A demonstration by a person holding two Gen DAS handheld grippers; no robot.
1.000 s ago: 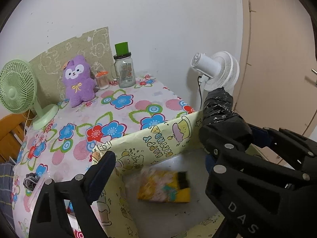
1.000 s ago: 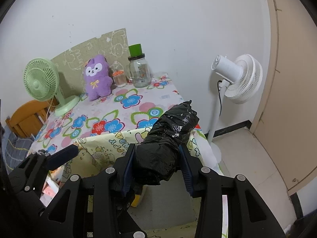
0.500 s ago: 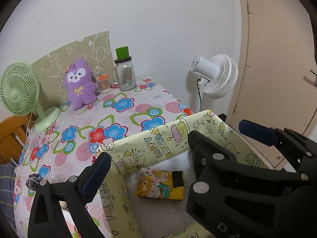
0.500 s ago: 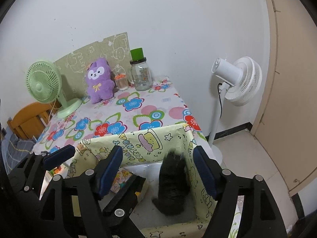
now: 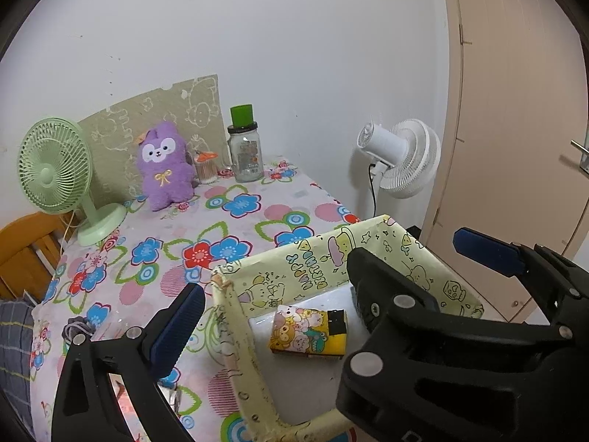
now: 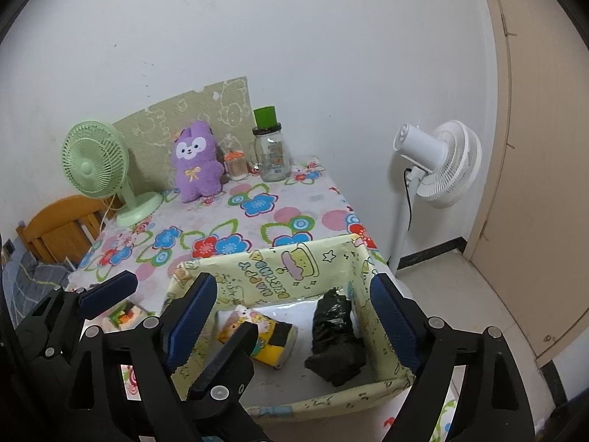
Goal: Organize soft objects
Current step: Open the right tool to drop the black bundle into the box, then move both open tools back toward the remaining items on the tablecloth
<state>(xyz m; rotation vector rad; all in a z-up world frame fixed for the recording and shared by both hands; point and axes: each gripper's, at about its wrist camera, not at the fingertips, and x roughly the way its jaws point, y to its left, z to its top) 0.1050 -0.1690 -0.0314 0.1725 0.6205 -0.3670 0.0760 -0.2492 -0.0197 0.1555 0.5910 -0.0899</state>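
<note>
A shallow rectangular box point(image 6: 294, 280), wrapped in pale yellow cartoon-printed paper with a white floor, is seen at the near edge of a table point(image 6: 257, 221) covered by a glossy flower-patterned cloth. Two soft objects are counted inside it, apart from each other: a lumpy bundle wrapped in crinkled black plastic point(image 6: 337, 335) against the right wall, and a flat yellow pack printed with cartoon animals point(image 5: 308, 333) towards the left.

The right gripper point(image 6: 291, 316) is held above the box with its blue-padded jaws wide apart; they have just been opening, and nothing is pressed between them. The left gripper point(image 5: 327, 280) is likewise spread wide and empty, one finger over the cloth, the other past the box's right side.

At the table's far end are seen one fuzzy purple plush toy point(image 5: 163, 165), one clear glass jar with a green cap point(image 5: 244, 151), one small orange-lidded tub point(image 5: 205, 167) and one pale green ribbed desk fan point(image 5: 60, 173). One white standing fan point(image 6: 438, 162) is seen on the floor.
</note>
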